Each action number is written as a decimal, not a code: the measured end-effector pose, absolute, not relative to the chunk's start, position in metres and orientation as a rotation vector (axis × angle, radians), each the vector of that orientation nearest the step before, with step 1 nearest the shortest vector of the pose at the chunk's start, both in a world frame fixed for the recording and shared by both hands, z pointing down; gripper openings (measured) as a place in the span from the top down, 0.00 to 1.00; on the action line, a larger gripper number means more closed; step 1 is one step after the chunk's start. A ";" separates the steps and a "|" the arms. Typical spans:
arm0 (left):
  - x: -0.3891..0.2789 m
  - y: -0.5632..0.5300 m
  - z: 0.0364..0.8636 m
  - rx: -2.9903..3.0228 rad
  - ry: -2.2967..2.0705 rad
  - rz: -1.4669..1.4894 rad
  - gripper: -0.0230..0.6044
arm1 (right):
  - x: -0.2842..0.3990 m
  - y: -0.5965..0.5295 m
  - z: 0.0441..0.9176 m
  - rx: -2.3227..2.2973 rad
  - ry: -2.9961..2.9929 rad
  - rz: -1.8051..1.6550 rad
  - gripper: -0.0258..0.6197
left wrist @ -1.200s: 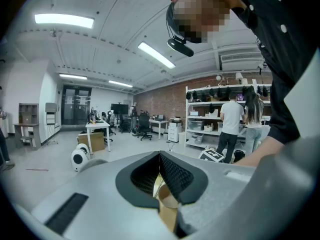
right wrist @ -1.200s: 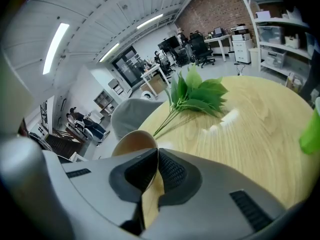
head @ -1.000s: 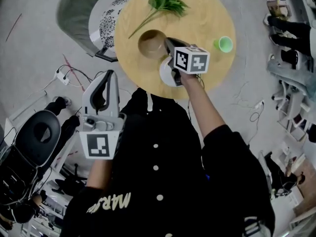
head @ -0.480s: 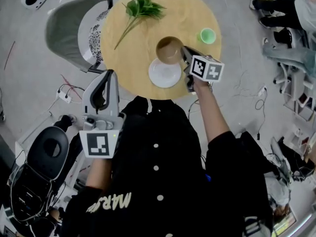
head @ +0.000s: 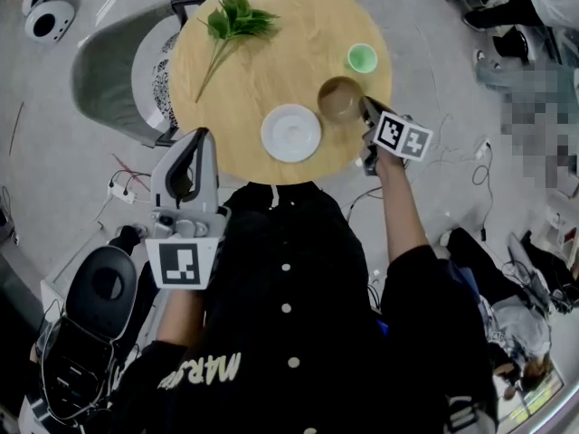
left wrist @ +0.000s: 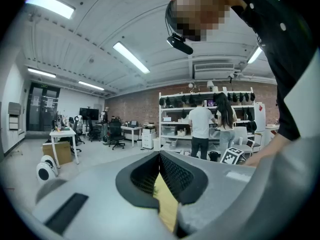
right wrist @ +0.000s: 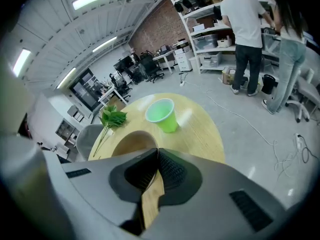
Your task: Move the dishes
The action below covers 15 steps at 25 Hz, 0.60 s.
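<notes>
While the right gripper [head: 365,107] pinches the near rim of the brown bowl [head: 339,99], its jaws pressed together on the bowl's wall, the left gripper [head: 200,136] is held off the round wooden table [head: 271,75], close to the person's chest, with its jaws pressed together and nothing between them. Bowl: directly ahead of the right gripper's tips, near the table's right edge; whether it rests on the wood or hangs just above it cannot be told. Green cup [head: 362,58]: upright, just beyond the bowl as seen from the right gripper, and apart from it. White plate [head: 290,133]: to the left of the right gripper, near the bowl but not touching it, and ahead and to the right of the left gripper's tips. Leafy green sprig [head: 231,21]: flat on the far side of the table, well apart from both grippers. Grey chair [head: 104,66]: against the table's left side, ahead and to the left of the left gripper. Left gripper view: closed tips against a workshop background with white shelving [left wrist: 172,116].
</notes>
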State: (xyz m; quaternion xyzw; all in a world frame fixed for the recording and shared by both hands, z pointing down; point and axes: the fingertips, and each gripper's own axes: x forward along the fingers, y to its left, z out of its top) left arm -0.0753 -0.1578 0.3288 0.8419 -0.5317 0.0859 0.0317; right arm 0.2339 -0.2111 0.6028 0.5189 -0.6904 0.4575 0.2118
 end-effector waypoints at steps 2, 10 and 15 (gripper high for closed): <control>-0.072 -0.161 0.330 2.598 -1.625 0.267 0.96 | 0.243 -0.208 0.606 1.455 -1.900 1.289 0.95; -0.060 -0.168 0.333 2.623 -1.581 0.276 0.96 | 0.250 -0.198 0.621 1.463 -1.860 1.334 0.95; -0.055 -0.166 0.335 2.629 -1.572 0.284 0.96 | 0.251 -0.193 0.632 1.477 -1.859 1.366 0.95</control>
